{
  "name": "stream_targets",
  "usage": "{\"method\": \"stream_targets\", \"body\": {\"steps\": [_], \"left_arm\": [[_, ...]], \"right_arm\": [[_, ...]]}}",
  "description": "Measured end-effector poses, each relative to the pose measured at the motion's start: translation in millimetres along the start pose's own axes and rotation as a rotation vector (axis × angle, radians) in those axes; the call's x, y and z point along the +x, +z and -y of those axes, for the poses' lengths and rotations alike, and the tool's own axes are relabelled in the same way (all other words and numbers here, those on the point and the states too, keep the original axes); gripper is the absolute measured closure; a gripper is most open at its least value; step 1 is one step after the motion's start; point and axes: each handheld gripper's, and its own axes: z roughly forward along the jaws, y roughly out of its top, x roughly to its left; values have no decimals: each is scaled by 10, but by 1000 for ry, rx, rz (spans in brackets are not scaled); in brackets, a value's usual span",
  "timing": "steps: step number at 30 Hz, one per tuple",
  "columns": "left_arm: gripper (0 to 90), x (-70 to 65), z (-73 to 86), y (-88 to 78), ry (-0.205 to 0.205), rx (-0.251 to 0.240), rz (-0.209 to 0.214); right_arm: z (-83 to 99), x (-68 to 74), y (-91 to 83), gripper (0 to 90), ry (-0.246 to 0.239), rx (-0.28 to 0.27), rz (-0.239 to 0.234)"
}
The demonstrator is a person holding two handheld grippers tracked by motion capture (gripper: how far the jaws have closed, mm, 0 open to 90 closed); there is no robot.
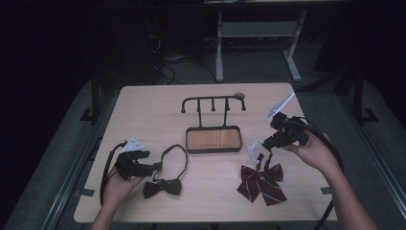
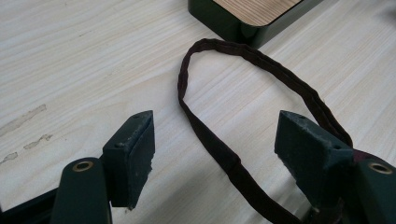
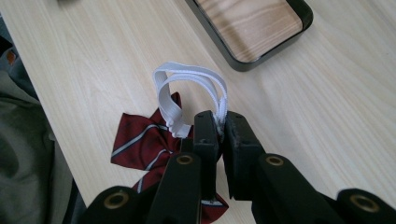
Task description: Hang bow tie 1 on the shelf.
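- i'm holding the right gripper (image 3: 220, 122) pinched tight on the white elastic band (image 3: 187, 86) of the striped red bow tie (image 1: 262, 182), with the loop of band arching up past the closed jaws.
- in the high view the right gripper (image 1: 261, 143) is sitting above that bow tie near the bench's (image 1: 143, 115) right front, and the bow itself is hanging or resting just below the band; i cannot tell if it is touching the bench.
- i'm keeping the left gripper (image 2: 215, 140) wide open, with nothing pressed between its pads; one side of the dark strap (image 2: 243, 60) is running between the jaws, lying flat on the bench.
- that strap is belonging to the dark bow tie (image 1: 163, 187), which is lying at the bench's left front, just beside the left gripper (image 1: 155, 167).
- the wood-floored tray (image 1: 213, 140) with its black hook rack (image 1: 213, 103) is standing mid-bench, between the two bow ties and farther back.
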Motion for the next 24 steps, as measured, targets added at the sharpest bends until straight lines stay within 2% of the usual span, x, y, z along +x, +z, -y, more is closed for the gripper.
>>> {"method": "stream_targets", "body": {"steps": [24], "left_arm": [[292,-2,-1,0,1,3,-1]], "right_arm": [[-149,76,-216,834,-29,-28,18]]}}
